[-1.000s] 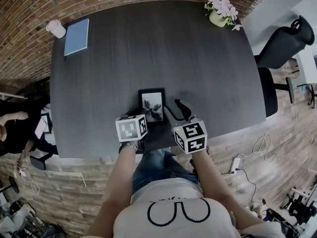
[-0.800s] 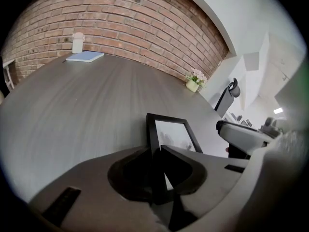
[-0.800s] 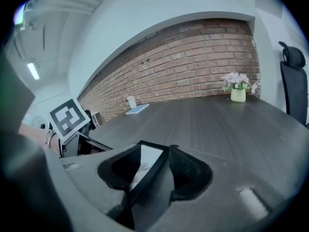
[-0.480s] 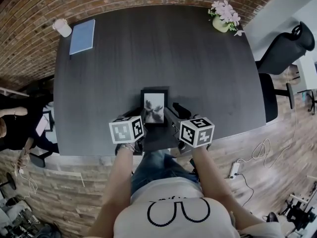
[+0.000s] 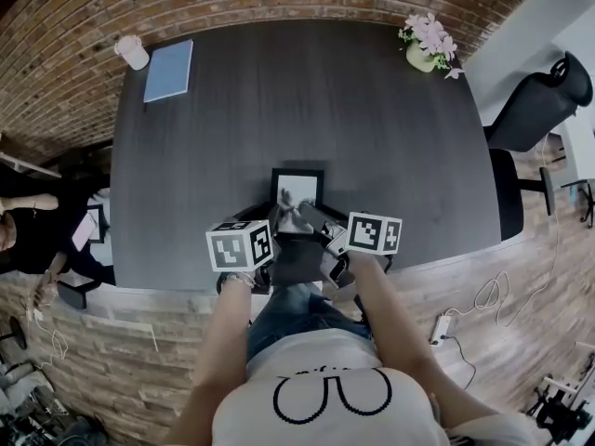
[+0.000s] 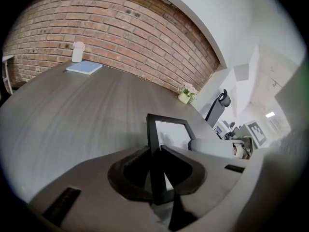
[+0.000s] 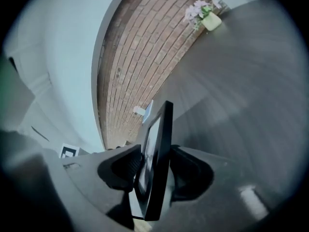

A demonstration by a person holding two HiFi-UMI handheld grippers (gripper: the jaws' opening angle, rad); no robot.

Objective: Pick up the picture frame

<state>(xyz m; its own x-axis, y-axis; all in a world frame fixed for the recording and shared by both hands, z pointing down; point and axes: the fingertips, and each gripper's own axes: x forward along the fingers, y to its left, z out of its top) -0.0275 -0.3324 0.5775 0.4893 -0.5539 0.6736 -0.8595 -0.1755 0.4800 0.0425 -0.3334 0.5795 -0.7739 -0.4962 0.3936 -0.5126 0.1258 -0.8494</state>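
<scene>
The picture frame point(image 5: 297, 190), black with a white photo, is lifted at its near end over the dark table point(image 5: 232, 137), close to the front edge. My left gripper point(image 5: 276, 221) is shut on the frame's near left edge. In the left gripper view the frame point(image 6: 171, 133) stands edge-on between the pads of the left gripper point(image 6: 155, 167). My right gripper point(image 5: 309, 217) reaches in from the right. In the right gripper view the frame point(image 7: 162, 139) sits tilted between the jaws of the right gripper point(image 7: 157, 167), which stand wide and open around it.
A white cup point(image 5: 132, 52) and a blue notebook point(image 5: 169, 71) lie at the table's far left corner. A pot of pink flowers point(image 5: 426, 45) stands at the far right. An office chair point(image 5: 539, 100) is beyond the right edge; a person point(image 5: 28, 230) sits at the left.
The frame's near end has come up off the table in the left gripper. The right gripper has rolled and moved left, so the frame now lies between its jaws.
</scene>
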